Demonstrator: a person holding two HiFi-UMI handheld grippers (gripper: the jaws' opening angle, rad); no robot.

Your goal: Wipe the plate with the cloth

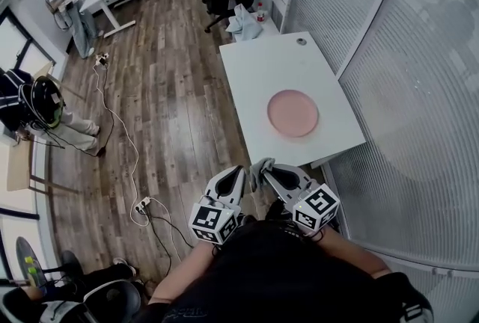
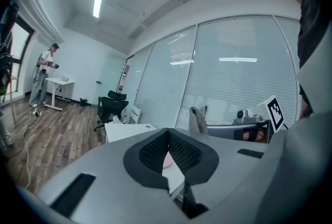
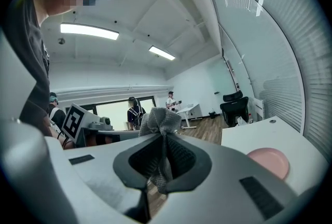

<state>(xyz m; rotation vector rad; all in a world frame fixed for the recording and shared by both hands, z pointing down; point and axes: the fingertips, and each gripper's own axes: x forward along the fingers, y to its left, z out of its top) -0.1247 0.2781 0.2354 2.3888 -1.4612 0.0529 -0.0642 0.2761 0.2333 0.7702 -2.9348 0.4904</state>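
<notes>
Approach step, wiping not begun. Right gripper: fingers clamped on grey cloth. Left gripper: fingers pressed together, empty. Pink plate on white bench, well ahead of both. Next, likely: carry cloth over plate, lower, rub.

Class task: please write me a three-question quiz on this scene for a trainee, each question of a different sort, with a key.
1. True or false: the left gripper is shut with nothing between its jaws.
2. What is the right gripper holding? A a sponge; B a cloth; C a spoon.
3. Fill in: the pink plate lies on the white ____.
Key: 1 true; 2 B; 3 table.
</notes>
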